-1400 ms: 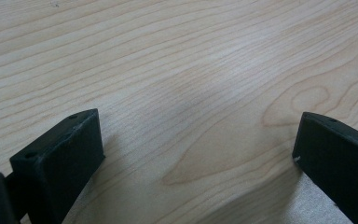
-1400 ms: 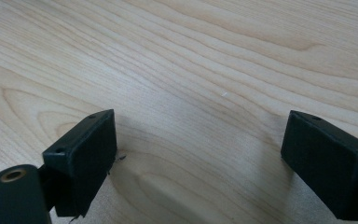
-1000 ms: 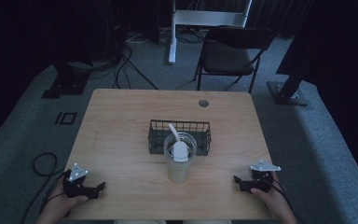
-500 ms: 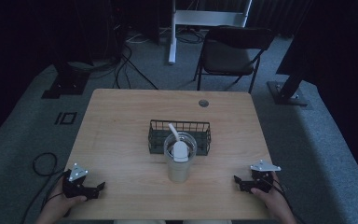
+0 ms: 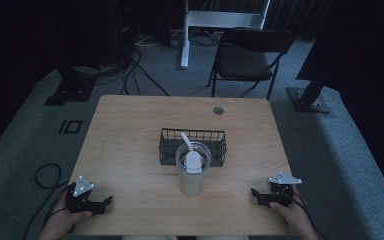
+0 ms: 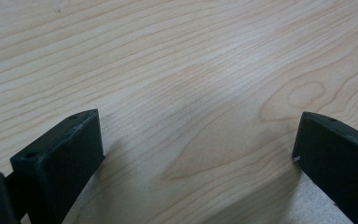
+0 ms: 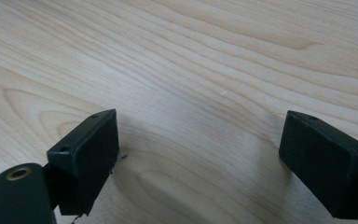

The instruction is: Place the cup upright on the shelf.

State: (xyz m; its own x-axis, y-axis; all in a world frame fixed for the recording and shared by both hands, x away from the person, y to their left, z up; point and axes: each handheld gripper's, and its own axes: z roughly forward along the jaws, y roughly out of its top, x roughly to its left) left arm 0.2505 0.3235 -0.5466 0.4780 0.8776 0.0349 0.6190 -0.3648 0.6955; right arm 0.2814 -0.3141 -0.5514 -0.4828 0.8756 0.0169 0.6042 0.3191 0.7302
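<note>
I see the left hand-held gripper [image 5: 100,204] resting low at the near left corner of the bench [image 5: 130,130], my left hand [image 5: 62,220] behind it; its jaws are spread wide over bare wood in the left gripper view [image 6: 193,154], nothing between them. The right hand-held gripper [image 5: 256,195] sits at the near right corner, my right hand [image 5: 292,215] holding it; in the right gripper view [image 7: 200,154] its jaws are likewise spread apart with only wood grain between them. Both point inward toward the middle of the bench and lie well apart from everything on it.

At the centre stands a clear cup [image 5: 193,172], upright, with a white item [image 5: 192,159] inside and a white stick rising from it; what the item is I cannot tell. Just behind the cup, seemingly touching it, is a black wire basket [image 5: 170,142]. A small round grommet [image 5: 218,110] sits near the far edge; beyond the bench stands 1 dark chair [image 5: 247,57] on grey carpet.
</note>
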